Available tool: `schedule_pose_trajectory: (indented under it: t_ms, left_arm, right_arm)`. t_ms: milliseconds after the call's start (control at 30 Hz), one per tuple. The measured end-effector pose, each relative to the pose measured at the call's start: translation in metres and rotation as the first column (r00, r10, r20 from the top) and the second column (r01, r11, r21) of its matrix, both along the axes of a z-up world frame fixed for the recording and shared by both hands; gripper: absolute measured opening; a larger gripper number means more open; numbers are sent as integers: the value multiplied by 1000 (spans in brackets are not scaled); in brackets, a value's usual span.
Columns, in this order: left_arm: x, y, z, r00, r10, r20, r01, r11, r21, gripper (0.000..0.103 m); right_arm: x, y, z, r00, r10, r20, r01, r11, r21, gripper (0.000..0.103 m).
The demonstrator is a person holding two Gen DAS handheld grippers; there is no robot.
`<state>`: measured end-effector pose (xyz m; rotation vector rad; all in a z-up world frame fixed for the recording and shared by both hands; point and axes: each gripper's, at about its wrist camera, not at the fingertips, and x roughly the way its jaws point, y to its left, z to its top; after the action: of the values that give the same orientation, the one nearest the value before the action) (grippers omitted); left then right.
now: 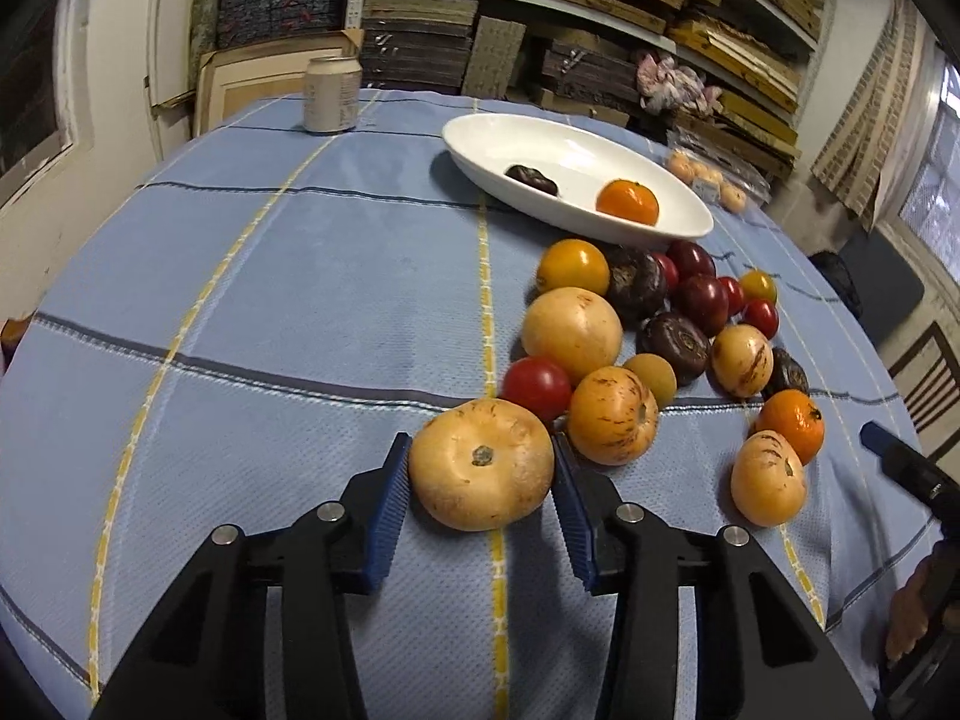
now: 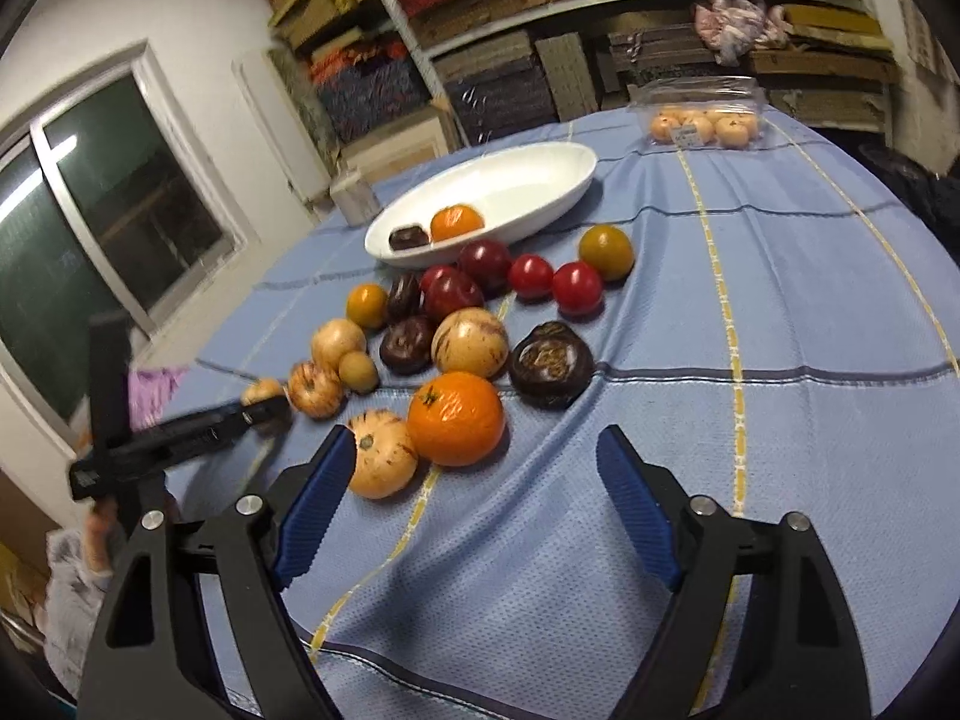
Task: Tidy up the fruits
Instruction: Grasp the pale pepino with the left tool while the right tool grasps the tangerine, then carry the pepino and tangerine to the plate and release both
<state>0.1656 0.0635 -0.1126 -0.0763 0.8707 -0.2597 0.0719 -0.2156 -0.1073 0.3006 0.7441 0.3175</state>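
Blue ribbed pads of our left gripper (image 1: 480, 483) touch both sides of a tan pepino melon (image 1: 481, 471) resting on the blue checked tablecloth (image 1: 270, 300), at the near edge of the fruit pile. Our right gripper (image 2: 474, 516) hovers wide open near a mandarin (image 2: 456, 419), while the white oval dish (image 1: 576, 177) holds another mandarin (image 1: 627, 201) and a dark fruit (image 1: 531, 178).

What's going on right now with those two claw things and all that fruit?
Left gripper closed around a tan melon. Right gripper open, empty, near the orange. White dish holds two fruits. Path looks clear.
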Motion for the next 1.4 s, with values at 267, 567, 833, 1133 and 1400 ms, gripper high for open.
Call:
schedule_pose_trajectory:
  t_ms: [267,567,833,1133,1400]
  left_arm:
    - [-1,-1,-1,1000,-12,-9,12,1000,-3,46]
    - [0,-2,-3,999,-28,-17,28,1000,-14,46]
    - [-5,-8,5,999,-33,27,33,999,3,46]
    - [33,-23,56,994,-66,92,66,998,-2,46]
    - [139,-72,75,991,-107,75,105,994,35,46]
  right_arm:
    - [23,30,-12,997,52,-62,-56,996,-68,55]
    - [53,23,-27,988,35,-150,-21,995,93,54]
    - [55,22,-27,987,33,-156,-18,995,101,44]
    - [61,14,24,999,22,-28,-19,996,82,44]
    - [182,16,54,1000,-11,-18,11,1000,-22,44]
